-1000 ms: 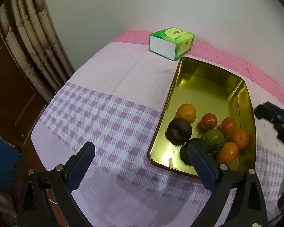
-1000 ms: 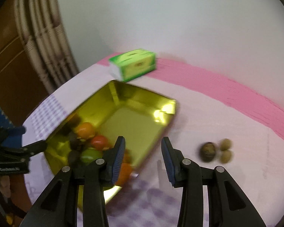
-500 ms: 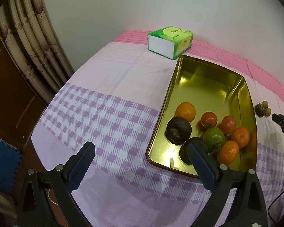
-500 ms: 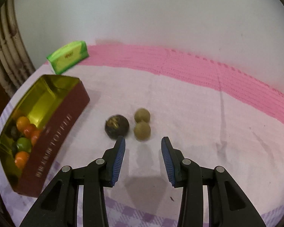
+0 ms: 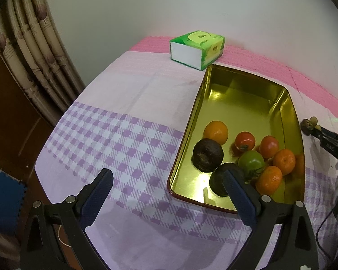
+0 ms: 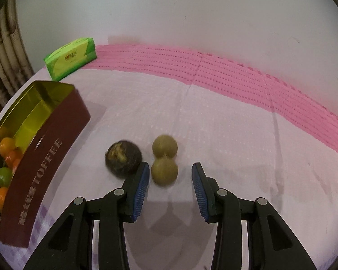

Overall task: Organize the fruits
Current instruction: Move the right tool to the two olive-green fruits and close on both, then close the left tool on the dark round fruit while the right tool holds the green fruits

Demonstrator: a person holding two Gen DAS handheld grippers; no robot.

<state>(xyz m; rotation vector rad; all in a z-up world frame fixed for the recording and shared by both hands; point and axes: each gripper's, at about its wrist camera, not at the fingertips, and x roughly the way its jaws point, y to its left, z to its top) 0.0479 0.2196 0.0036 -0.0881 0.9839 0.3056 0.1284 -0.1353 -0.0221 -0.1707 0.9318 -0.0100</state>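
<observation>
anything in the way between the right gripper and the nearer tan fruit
Nothing visible. The right gripper is open with the nearer tan fruit already at the mouth of its jaws. The dark fruit sits just outside the left finger, and the second tan fruit lies directly behind.

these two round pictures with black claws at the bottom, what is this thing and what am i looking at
No robot here: a person holds a two-finger gripper in each hand, and each carries a fisheye camera looking along its fingers, hence the round pictures.

The left view shows the left gripper, open and holding nothing, above a checked tablecloth. Beside it is a gold tin holding orange, red, green and dark fruits, with a green tissue box behind.

The right view shows the right gripper, also open, closing in on two small brown fruits that touch each other. A dark fruit lies just left of them. Nothing is held yet.
</observation>
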